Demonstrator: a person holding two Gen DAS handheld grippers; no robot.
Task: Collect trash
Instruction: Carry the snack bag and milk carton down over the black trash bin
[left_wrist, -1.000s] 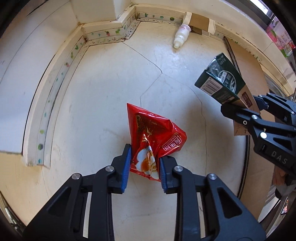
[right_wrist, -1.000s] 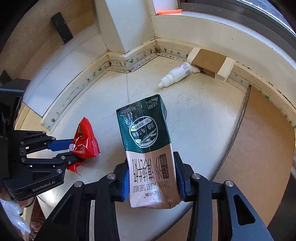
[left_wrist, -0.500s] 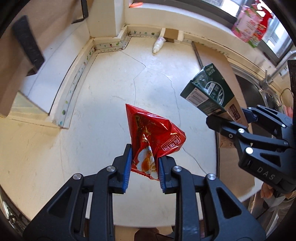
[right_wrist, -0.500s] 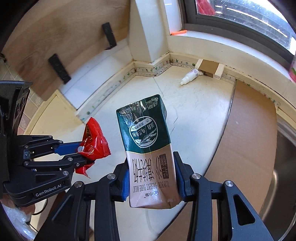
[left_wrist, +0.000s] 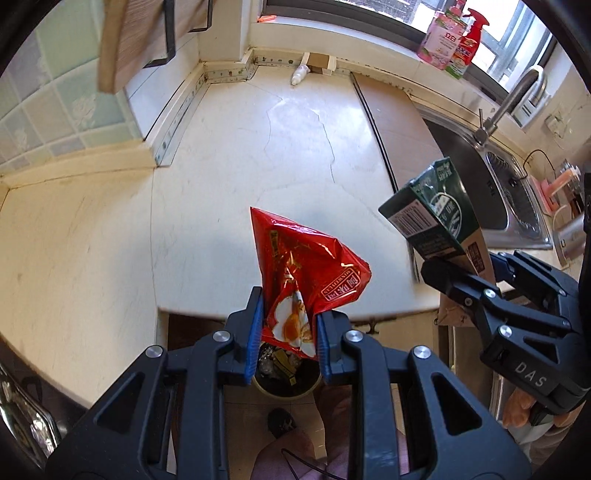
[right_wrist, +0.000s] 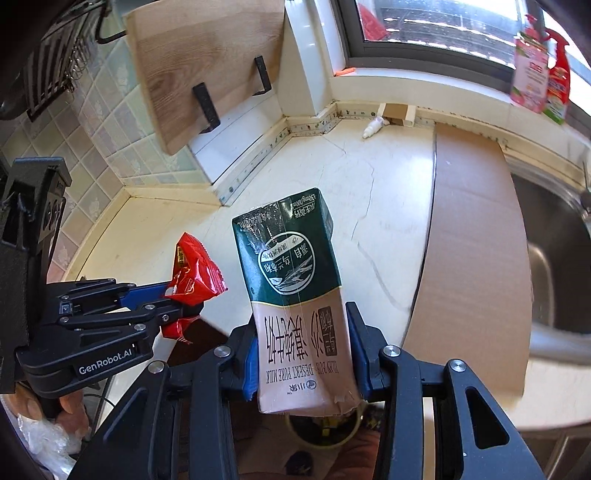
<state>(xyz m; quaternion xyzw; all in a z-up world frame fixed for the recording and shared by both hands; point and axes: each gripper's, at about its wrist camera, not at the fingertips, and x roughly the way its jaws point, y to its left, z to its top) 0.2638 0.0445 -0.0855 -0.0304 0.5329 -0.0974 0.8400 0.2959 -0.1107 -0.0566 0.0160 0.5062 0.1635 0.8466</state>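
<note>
Left gripper (left_wrist: 288, 339) clamped on red snack bag (left_wrist: 303, 273), right gripper (right_wrist: 303, 354) clamped on green-and-tan milk carton (right_wrist: 295, 295) — both held up off the cream counter (left_wrist: 240, 155) at its near edge, over the trash bin (left_wrist: 286, 387) on the floor (already partly filled).

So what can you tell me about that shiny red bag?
The red snack bag is crinkled, glossy foil that looks empty, with a picture of halved eggs near its bottom and a small label box on one side. The left tool pinches its lower end between blue pads, so it sticks up, tilted. It hangs past the counter edge, above a trash bin on the floor. Nothing else touches it.
</note>
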